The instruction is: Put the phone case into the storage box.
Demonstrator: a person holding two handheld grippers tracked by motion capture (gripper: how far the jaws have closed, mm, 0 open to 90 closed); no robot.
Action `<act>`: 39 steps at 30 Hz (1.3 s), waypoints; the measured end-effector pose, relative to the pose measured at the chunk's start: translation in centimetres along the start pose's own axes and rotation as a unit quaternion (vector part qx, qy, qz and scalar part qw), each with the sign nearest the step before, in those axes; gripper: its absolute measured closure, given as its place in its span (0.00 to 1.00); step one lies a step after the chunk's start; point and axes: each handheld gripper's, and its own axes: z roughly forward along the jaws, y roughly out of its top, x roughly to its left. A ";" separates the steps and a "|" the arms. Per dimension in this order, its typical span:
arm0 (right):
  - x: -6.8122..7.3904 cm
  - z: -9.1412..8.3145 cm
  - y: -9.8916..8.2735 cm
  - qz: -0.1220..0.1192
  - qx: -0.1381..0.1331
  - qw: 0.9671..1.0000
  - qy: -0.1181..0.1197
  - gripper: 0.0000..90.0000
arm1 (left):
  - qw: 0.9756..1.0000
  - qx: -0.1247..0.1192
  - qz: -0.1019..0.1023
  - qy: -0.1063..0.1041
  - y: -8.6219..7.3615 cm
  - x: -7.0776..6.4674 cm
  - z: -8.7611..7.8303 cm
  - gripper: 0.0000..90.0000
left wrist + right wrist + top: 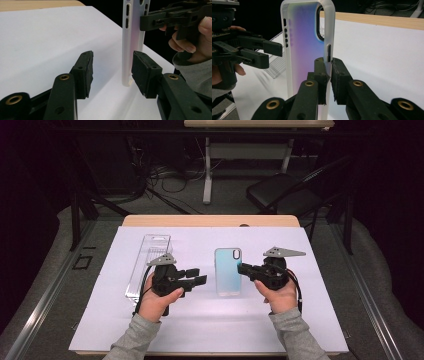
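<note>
A translucent iridescent phone case [228, 272] lies on the white sheet [200, 325] between my two grippers. My right gripper [242, 268] is shut on the case's right long edge; in the right gripper view the pads [337, 72] pinch the rim of the case [304, 45] beside a side slot. My left gripper [200, 276] is open on the case's left side, a small gap away. In the left gripper view its jaws stand apart around bare sheet, and the case [132, 37] rises just beyond the right pad [143, 72], with my right gripper [143, 22] clamped on it.
A clear plastic box [147, 262] lies on the sheet to the left of my left hand. The wooden table edge [210, 221] runs along the back. A black folding chair [285, 192] and a desk frame with cables stand on the floor beyond.
</note>
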 end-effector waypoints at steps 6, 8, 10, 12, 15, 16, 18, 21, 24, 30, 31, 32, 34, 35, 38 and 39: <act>0.1 -0.1 0.0 0.000 -0.004 1.000 -0.004 0.93 | 1.000 -0.008 0.016 0.021 0.1 0.0 -0.3 0.56; 0.1 0.0 -0.1 -0.001 -0.005 1.000 -0.005 0.93 | 1.000 -0.005 0.014 0.026 0.2 0.0 -0.4 0.56; 0.2 0.0 -0.1 -0.003 -0.007 1.000 -0.006 0.93 | 0.999 0.001 0.011 0.036 0.2 0.1 -0.5 0.56; 0.3 0.0 -0.1 -0.002 -0.008 1.000 -0.008 0.93 | 0.999 0.001 0.013 0.043 0.2 0.1 -0.6 0.56; 0.4 0.1 -0.2 -0.008 -0.011 1.000 -0.011 0.93 | 0.999 -0.004 0.011 0.046 0.3 0.2 -0.9 0.56; 0.4 0.1 -0.2 -0.009 -0.014 1.000 -0.012 0.93 | 0.999 -0.007 0.014 0.050 0.4 0.2 -1.0 0.56; 0.5 0.2 -0.3 -0.006 -0.017 1.000 -0.014 0.93 | 0.998 -0.009 0.019 0.057 0.5 0.1 -1.2 0.56; 0.7 0.5 -0.5 -0.010 -0.017 1.000 -0.015 0.93 | 0.997 -0.017 0.024 0.069 0.6 0.0 -1.5 0.54; 1.0 0.7 -0.7 -0.014 -0.017 1.000 -0.017 0.93 | 0.997 -0.021 0.028 0.074 0.7 -0.1 -1.6 0.53; 1.5 1.2 -1.1 -0.020 -0.024 0.999 -0.020 0.93 | 0.996 -0.035 0.013 0.076 1.0 -0.3 -1.9 0.48; 1.6 1.2 -1.1 -0.020 -0.023 0.999 -0.020 0.93 | 0.997 -0.036 0.012 0.074 1.1 -0.3 -2.0 0.48; 1.6 1.3 -1.2 -0.022 -0.026 0.999 -0.021 0.93 | 0.996 -0.037 0.013 0.074 1.1 -0.4 -2.1 0.47; 1.8 1.3 -1.3 -0.021 -0.027 0.999 -0.021 0.93 | 0.996 -0.038 0.012 0.078 1.2 -0.4 -2.2 0.45; 1.9 1.4 -1.3 -0.023 -0.028 0.999 -0.022 0.93 | 0.996 -0.039 0.011 0.079 1.2 -0.5 -2.2 0.45; 2.2 1.6 -1.5 -0.025 -0.033 0.999 -0.023 0.93 | 0.996 -0.041 0.010 0.080 1.2 -0.6 -2.2 0.44; 2.3 1.6 -1.6 -0.026 -0.033 0.999 -0.024 0.93 | 0.996 -0.041 0.010 0.080 1.2 -0.6 -2.2 0.44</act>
